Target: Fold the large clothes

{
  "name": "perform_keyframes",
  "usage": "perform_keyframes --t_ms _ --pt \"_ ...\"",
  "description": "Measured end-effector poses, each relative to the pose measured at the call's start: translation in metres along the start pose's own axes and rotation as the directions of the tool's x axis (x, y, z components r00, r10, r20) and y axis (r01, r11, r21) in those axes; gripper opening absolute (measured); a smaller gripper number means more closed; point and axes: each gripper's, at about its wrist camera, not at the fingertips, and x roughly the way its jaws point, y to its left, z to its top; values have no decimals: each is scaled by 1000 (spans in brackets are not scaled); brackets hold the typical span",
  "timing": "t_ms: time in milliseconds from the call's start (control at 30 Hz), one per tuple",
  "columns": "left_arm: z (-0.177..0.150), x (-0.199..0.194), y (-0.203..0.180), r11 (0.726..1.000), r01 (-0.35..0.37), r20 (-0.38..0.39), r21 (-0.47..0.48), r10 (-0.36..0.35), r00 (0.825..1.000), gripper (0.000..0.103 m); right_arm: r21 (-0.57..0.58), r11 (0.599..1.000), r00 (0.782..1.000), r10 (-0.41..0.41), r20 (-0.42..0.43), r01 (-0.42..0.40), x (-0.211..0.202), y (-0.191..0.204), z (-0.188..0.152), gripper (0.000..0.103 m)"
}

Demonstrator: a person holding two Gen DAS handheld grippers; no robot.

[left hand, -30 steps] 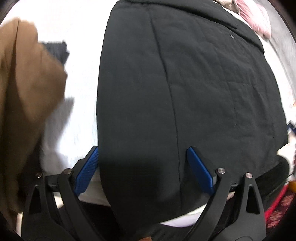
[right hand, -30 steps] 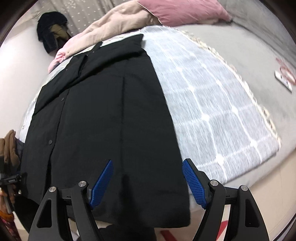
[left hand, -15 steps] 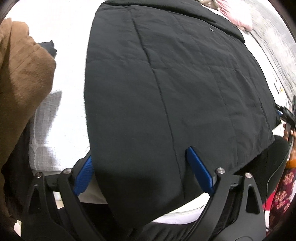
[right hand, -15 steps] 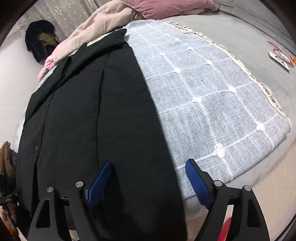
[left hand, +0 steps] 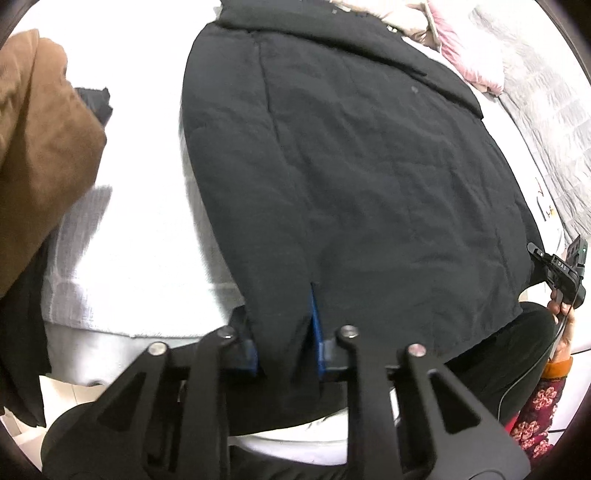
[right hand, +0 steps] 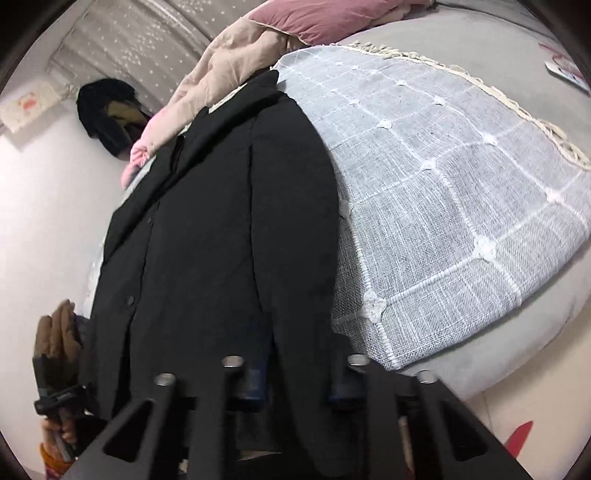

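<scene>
A large black coat [left hand: 351,177] lies flat on the bed with its collar at the far end. It also shows in the right wrist view [right hand: 207,236], buttons down its front. My left gripper [left hand: 286,343] is shut on the coat's near hem at its left corner. My right gripper [right hand: 299,376] is shut on the near hem at the coat's right corner, beside the bed's edge. The right gripper also shows at the right edge of the left wrist view [left hand: 561,273].
A grey checked blanket [right hand: 443,206] covers the bed to the right of the coat. Pink pillows [right hand: 325,18] and a beige quilt [right hand: 236,62] lie at the head. A brown garment [left hand: 37,147] hangs at the left. The bed's near edge drops to the floor.
Both grippers went from open around the coat's hem to shut on it. Both moved lower and closer to the hem.
</scene>
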Motion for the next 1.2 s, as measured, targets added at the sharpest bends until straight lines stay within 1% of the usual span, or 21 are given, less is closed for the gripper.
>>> perform_keyframes --t_ms 100,167,233,300,400,433,500,533,600,633,700,733,800,867,900,967,1033,1100,1200 --pt "2 -21 -8 999 43 71 8 -43 997 17 3 1000 999 22 50 -22 -10 8 1 10" --pt "8 -41 -15 997 79 138 13 -80 987 17 -3 999 994 54 90 -54 -20 15 4 9" --pt "14 -61 -28 995 89 205 33 -94 974 17 -6 993 984 115 137 -115 -34 24 8 9" --pt "19 -85 -39 993 103 268 55 -114 957 16 -21 987 970 162 179 -161 -47 38 16 9" --pt "26 -114 -48 988 132 337 77 -151 929 15 -61 981 953 194 235 -185 -69 61 25 9" --pt "27 -127 -52 986 143 369 85 -164 915 15 -73 978 946 206 250 -194 -76 67 27 9" --pt "25 -146 -56 984 150 412 100 -178 894 14 -96 974 933 223 281 -204 -89 80 29 8" --pt "22 -162 -59 981 159 442 116 -194 876 14 -103 972 928 231 291 -210 -94 82 30 8" --pt "16 -187 -55 974 179 477 140 -225 850 13 -128 967 910 252 329 -222 -117 86 28 8" --pt "14 -200 -60 970 186 501 157 -240 832 13 -135 965 902 259 346 -225 -128 86 26 8" --pt "11 -225 -65 963 187 548 193 -264 794 11 -154 958 873 285 396 -242 -157 89 24 8" --pt "9 -239 -66 957 196 566 213 -284 774 11 -162 955 862 294 413 -248 -166 91 29 8" --pt "8 -261 -66 951 186 600 247 -301 742 11 -191 948 827 316 464 -254 -193 97 29 8" --pt "11 -268 -64 954 166 624 248 -288 726 11 -217 946 804 321 500 -242 -212 106 33 8" --pt "16 -267 -61 958 162 630 238 -279 725 11 -229 944 795 324 513 -237 -218 111 36 8" --pt "31 -255 -50 967 170 629 190 -253 735 11 -228 950 793 306 527 -215 -218 117 48 8" --pt "47 -240 -40 975 170 629 140 -220 746 11 -198 960 803 276 527 -200 -207 118 63 8" --pt "71 -218 -32 985 147 622 85 -168 765 11 -143 972 821 236 520 -188 -182 116 83 8" --pt "102 -185 -23 994 106 597 26 -101 796 11 -80 985 839 173 516 -153 -150 111 107 8"
